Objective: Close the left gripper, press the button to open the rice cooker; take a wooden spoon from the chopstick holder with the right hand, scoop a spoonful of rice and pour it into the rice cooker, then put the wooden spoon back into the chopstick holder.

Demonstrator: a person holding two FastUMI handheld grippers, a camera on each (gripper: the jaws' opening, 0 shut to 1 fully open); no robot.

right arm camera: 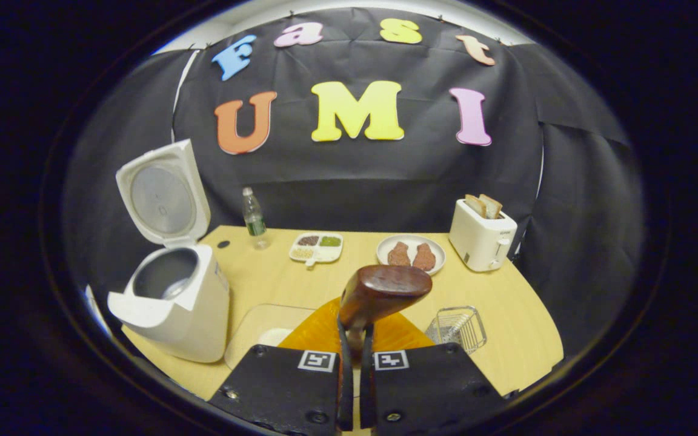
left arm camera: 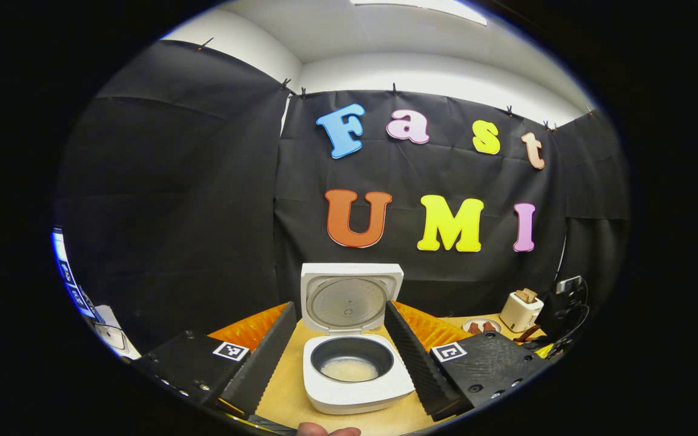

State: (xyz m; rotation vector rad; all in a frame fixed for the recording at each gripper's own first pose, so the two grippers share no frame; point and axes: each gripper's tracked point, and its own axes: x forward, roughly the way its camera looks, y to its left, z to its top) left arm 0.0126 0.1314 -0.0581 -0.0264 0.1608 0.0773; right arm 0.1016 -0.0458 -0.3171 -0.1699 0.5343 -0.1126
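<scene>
On the bench (right arm camera: 506, 303), at its left end in the right gripper view, the rice cooker (right arm camera: 170, 303) stands with its lid (right arm camera: 163, 195) swung fully up. In the left gripper view the same cooker (left arm camera: 358, 372) sits straight ahead, between your left fingers, and a thin layer of rice (left arm camera: 349, 369) covers the bottom of its dark inner pot.

Your right hand-held gripper (right arm camera: 354, 363) is pressed together on the handle of the wooden spoon (right arm camera: 384, 289); both fingers pinch it and the dark brown bowl of the spoon rises above the fingertips, tilted a little to the right. You cannot tell from this angle whether the bowl carries anything.

Your left hand-held gripper (left arm camera: 340, 351) is spread wide, holding nothing, with one finger on each side of the cooker and apart from it.

Near the right gripper's fingers: a clear tray (right arm camera: 258, 330) with white grains to the left, a wire chopstick holder (right arm camera: 457, 327) to the right. Further back along the bench: a water bottle (right arm camera: 254, 218), a divided dish (right arm camera: 316, 247), a plate with two brown pieces (right arm camera: 411, 254), and a toaster (right arm camera: 481, 236) with bread slices in its slots.
</scene>
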